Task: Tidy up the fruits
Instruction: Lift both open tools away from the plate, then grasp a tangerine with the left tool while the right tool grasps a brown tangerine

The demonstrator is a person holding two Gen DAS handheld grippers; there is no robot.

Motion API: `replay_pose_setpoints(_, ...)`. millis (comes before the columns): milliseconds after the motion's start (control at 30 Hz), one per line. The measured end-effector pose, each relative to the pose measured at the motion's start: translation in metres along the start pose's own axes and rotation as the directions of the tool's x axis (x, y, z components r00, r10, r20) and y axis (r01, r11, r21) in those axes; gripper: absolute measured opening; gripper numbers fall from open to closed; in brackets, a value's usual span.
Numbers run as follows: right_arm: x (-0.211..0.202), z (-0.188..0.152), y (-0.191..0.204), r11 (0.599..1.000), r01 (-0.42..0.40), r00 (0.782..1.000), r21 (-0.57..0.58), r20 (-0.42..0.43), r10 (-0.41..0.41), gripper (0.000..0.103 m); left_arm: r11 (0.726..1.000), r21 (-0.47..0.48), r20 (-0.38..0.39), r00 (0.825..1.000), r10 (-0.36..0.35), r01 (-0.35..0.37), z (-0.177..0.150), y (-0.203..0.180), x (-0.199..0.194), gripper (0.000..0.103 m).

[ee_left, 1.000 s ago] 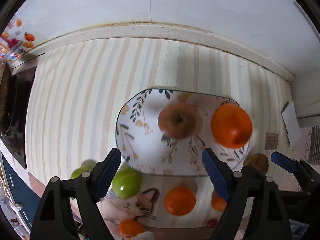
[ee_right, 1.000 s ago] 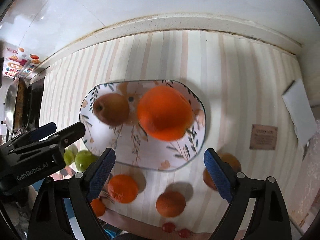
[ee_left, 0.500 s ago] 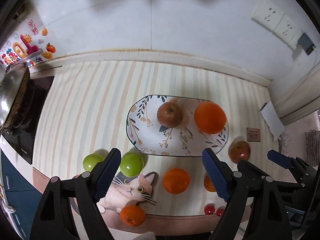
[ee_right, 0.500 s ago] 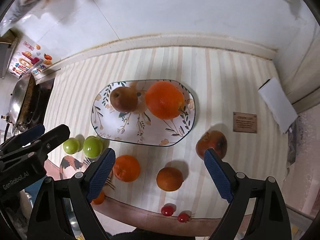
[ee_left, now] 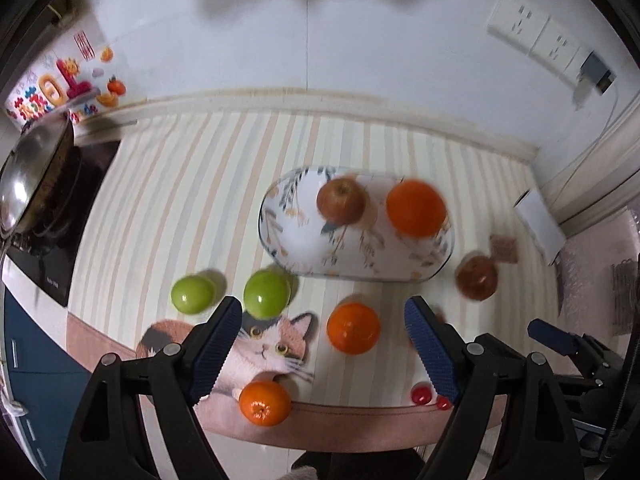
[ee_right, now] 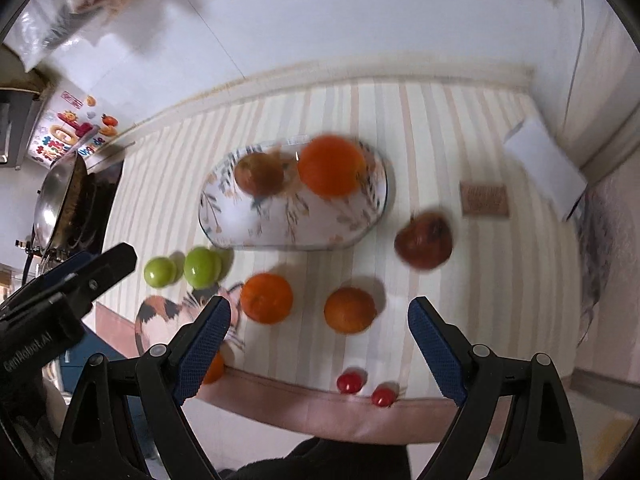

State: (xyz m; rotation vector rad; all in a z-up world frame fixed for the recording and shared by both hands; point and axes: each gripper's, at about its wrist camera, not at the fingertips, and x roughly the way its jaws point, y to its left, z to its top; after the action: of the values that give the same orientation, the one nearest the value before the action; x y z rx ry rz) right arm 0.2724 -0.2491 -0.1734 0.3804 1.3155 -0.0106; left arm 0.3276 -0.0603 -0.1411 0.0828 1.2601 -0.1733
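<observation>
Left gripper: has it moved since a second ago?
Yes. The left gripper has pulled up and back from the floral plate, which now looks smaller and farther away, with more of the wall and striped mat showing. It is open and empty.

"genrobot.ai" on left tongs (ee_right: 60, 300)

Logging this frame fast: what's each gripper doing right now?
Left gripper: open, holding nothing.
Right gripper: open, holding nothing.
</observation>
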Motion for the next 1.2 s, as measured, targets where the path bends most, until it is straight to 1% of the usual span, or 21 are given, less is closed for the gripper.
replay_pose_setpoints(67, 0.021, -0.005, -0.009, 1.000, -0.009, 1.000, 0.022, -0.030, 0.009, 0.093, 1.000, -0.002, -0.044, 0.999, 0.003, -0.003, -0.003, 0.000, 0.017, 0.083)
replay_pose_setpoints(167, 0.057, -0.010, -0.022, 0.998, -0.013, 0.996, 0.061, -0.084, 0.018, 0.092, 1.000, -0.014, -0.127, 0.992, -0.011, 0.009, -0.008, 0.001, 0.053, 0.083)
replay_pose_setpoints(200, 0.067, -0.011, -0.026, 0.997, -0.017, 0.995, 0.072, -0.098, 0.024, 0.092, 0.999, -0.025, -0.159, 0.987, -0.026, 0.022, -0.010, 0.001, 0.066, 0.083)
replay_pose_setpoints(267, 0.088, -0.013, -0.032, 0.996, -0.013, 0.991, 0.086, -0.129, 0.025, 0.086, 0.998, -0.051, -0.219, 0.974, -0.055, 0.045, -0.012, 0.002, 0.088, 0.083)
replay_pose_setpoints(300, 0.098, -0.013, -0.035, 0.995, -0.016, 0.990, 0.093, -0.139, 0.029, 0.083, 0.996, -0.069, -0.252, 0.964, -0.080, 0.065, -0.012, 0.002, 0.100, 0.083)
replay_pose_setpoints(367, 0.114, -0.012, -0.039, 0.994, -0.015, 0.987, 0.104, -0.159, 0.031, 0.081, 0.991, -0.098, -0.304, 0.946, -0.114, 0.088, -0.012, 0.001, 0.118, 0.083)
replay_pose_setpoints(433, 0.125, -0.010, -0.041, 0.994, -0.022, 0.985, 0.110, -0.169, 0.041, 0.077, 0.985, -0.125, -0.360, 0.919, -0.159, 0.122, -0.013, -0.003, 0.137, 0.083)
replay_pose_setpoints(467, 0.130, -0.010, -0.041, 0.994, -0.021, 0.984, 0.105, -0.175, 0.039, 0.075, 0.983, -0.132, -0.374, 0.912, -0.168, 0.127, -0.013, -0.005, 0.142, 0.083)
replay_pose_setpoints(533, 0.140, -0.009, -0.042, 0.995, -0.023, 0.981, 0.101, -0.188, 0.042, 0.065, 0.979, -0.144, -0.414, 0.890, -0.191, 0.143, -0.013, -0.009, 0.156, 0.083)
replay_pose_setpoints(567, 0.144, -0.008, -0.042, 0.995, -0.023, 0.980, 0.097, -0.196, 0.042, 0.062, 0.976, -0.152, -0.429, 0.880, -0.205, 0.153, -0.012, -0.010, 0.162, 0.083)
replay_pose_setpoints(600, 0.147, -0.008, -0.041, 0.995, -0.028, 0.979, 0.091, -0.199, 0.046, 0.062, 0.975, -0.157, -0.449, 0.867, -0.214, 0.159, -0.012, -0.013, 0.169, 0.083)
replay_pose_setpoints(633, 0.148, -0.008, -0.039, 0.996, -0.030, 0.979, 0.087, -0.199, 0.046, 0.062, 0.975, -0.158, -0.463, 0.861, -0.212, 0.155, -0.012, -0.015, 0.175, 0.083)
replay_pose_setpoints(733, 0.148, -0.005, -0.036, 0.997, -0.022, 0.980, 0.068, -0.198, 0.035, 0.062, 0.977, -0.153, -0.469, 0.859, -0.203, 0.147, -0.012, -0.019, 0.183, 0.082)
replay_pose_setpoints(800, 0.149, -0.004, -0.035, 0.998, -0.023, 0.979, 0.062, -0.199, 0.035, 0.062, 0.978, -0.152, -0.464, 0.864, -0.196, 0.140, -0.012, -0.020, 0.185, 0.064)
replay_pose_setpoints(867, 0.150, -0.003, -0.035, 0.998, -0.025, 0.979, 0.062, -0.203, 0.037, 0.062, 0.979, -0.154, -0.457, 0.868, -0.193, 0.137, -0.014, -0.018, 0.186, 0.064)
replay_pose_setpoints(933, 0.151, -0.002, -0.034, 0.998, -0.024, 0.978, 0.054, -0.207, 0.035, 0.062, 0.982, -0.131, -0.455, 0.872, -0.179, 0.134, -0.014, -0.022, 0.185, 0.064)
replay_pose_setpoints(1067, 0.154, 0.001, -0.029, 0.999, -0.021, 0.976, 0.033, -0.215, 0.028, 0.062, 0.989, -0.096, -0.466, 0.873, -0.143, 0.111, -0.014, -0.030, 0.190, 0.064)
replay_pose_setpoints(1133, 0.159, 0.002, -0.027, 0.999, -0.036, 0.970, 0.035, -0.239, 0.044, 0.061, 0.988, -0.109, -0.475, 0.867, -0.149, 0.111, -0.015, -0.032, 0.195, 0.064)
replay_pose_setpoints(1167, 0.160, 0.003, -0.026, 0.999, -0.034, 0.970, 0.024, -0.240, 0.039, 0.061, 0.986, -0.121, -0.476, 0.866, -0.156, 0.111, -0.015, -0.032, 0.196, 0.064)
replay_pose_setpoints(1200, 0.160, 0.003, -0.024, 0.999, -0.032, 0.970, 0.010, -0.240, 0.034, 0.061, 0.986, -0.129, -0.469, 0.869, -0.156, 0.108, -0.014, -0.031, 0.195, 0.063)
